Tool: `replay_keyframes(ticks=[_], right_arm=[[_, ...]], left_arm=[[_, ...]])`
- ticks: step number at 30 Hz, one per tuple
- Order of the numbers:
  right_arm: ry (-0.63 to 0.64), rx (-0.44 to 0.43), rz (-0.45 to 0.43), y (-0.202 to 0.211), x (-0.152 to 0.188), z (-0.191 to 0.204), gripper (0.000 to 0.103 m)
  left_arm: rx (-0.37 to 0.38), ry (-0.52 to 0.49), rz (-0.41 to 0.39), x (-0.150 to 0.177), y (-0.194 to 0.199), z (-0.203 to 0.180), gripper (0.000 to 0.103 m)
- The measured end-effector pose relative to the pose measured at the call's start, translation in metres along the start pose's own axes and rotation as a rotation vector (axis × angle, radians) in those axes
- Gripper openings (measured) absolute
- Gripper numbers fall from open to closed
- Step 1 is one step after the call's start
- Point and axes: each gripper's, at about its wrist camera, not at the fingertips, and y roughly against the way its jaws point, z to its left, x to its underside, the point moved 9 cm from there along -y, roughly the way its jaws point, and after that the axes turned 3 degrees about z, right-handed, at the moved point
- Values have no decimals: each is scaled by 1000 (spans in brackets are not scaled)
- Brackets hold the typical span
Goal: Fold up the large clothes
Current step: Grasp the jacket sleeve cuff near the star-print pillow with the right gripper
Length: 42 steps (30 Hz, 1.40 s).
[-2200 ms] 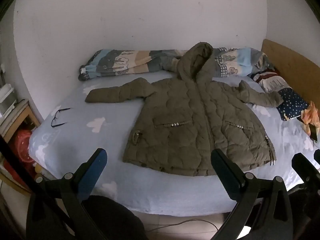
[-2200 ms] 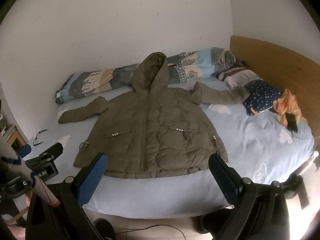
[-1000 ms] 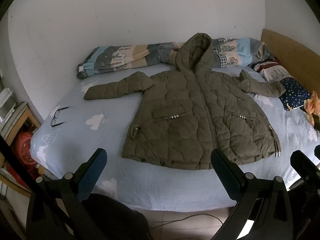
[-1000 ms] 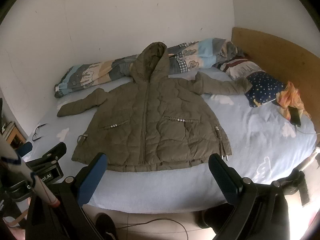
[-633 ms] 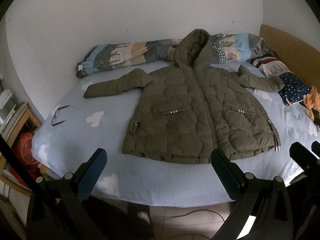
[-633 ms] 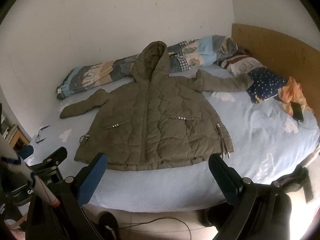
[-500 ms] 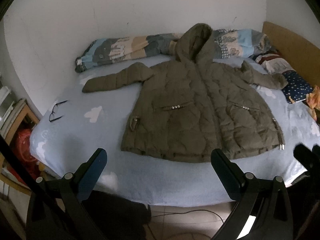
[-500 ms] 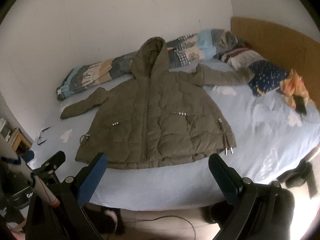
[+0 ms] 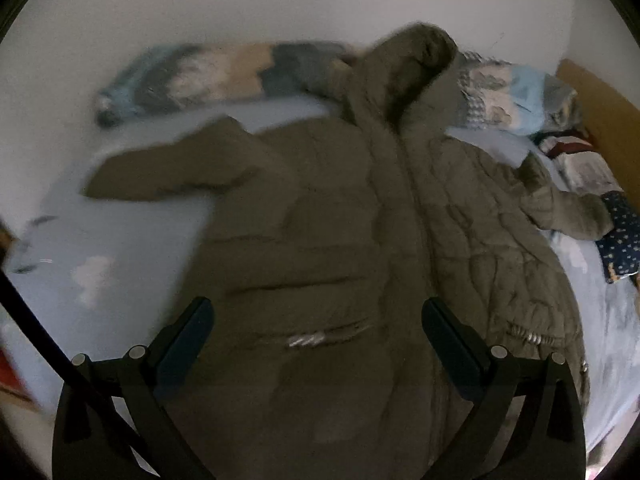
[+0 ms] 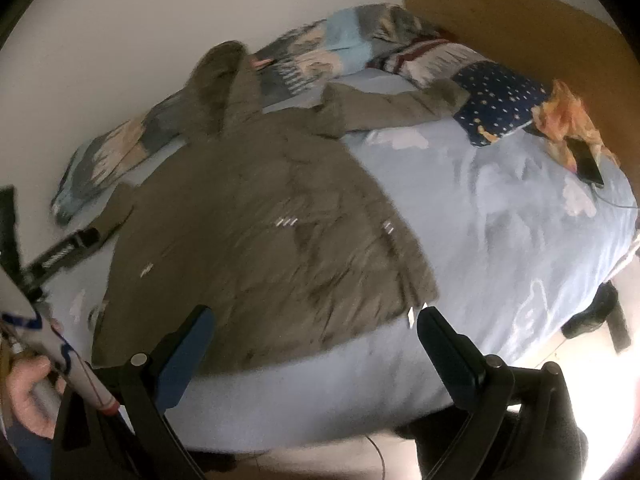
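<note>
A: One jacket (image 9: 360, 240) lies flat on the bed (image 9: 120, 240), front up. Olive-drab, quilted, with a hood (image 9: 412, 64), a centre zip and a slanted pocket on each front panel with pale metal studs.

B: Which way does it point?

A: Long axis runs from the near bed edge toward the wall. Hem nearest the cameras, hood at the far end, resting against a patterned quilt (image 9: 208, 72) rolled along the wall. Both sleeves stick out sideways: one (image 9: 172, 172) over bare blue sheet, the other (image 10: 396, 108) reaching a star-print pillow (image 10: 500, 100) by the wooden headboard (image 10: 520, 24).

B: And the tongs?

A: Left tongs (image 9: 318, 344) gape wide, hanging over the lower front of the jacket, with nothing between the blue pads (image 9: 188, 336). I cannot tell if they touch the cloth; that view is smeared. Right tongs (image 10: 316, 344) are also spread wide, empty, above the hem, with the right finger near the hem corner where two zip pulls dangle.

B: Anything else on the bed?

A: An orange cloth (image 10: 568, 120) with a dark phone (image 10: 586, 160) on it, next to the star pillow. In the right view a hand (image 10: 28, 396) grips the other tool's handle at the left edge.
</note>
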Motion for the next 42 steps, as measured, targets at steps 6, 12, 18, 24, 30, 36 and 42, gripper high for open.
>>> replay_keyframes(ticks=[6,12,18,24,30,36,42], right_arm=[[-118,-11,-10,-35,-86,-50,103],[-300,-46,-32,-84,-194,-126,95],[-459,-9,-70,-147,-286,-229,77],[-545,15,-87,-216,-341,-301,57],[-578,66,-101,-265,-369,-343,50],[-569,59,-101,-299,-381,-359,50],[-499,52,-170,-265,-387,-332,15]], left_arm=[[-55,-25,-7,-22,-44,1,103],[-29,-29,-25,-38,-45,2,103],[-38,-76,-102,-46,-33,0,103],[-53,-75,-115,-50,-39,5,103],[-72,-51,-113,-49,-41,15,103],[-94,-47,-97,-45,-47,18,103],[-62,-16,-99,-47,-37,20,103]])
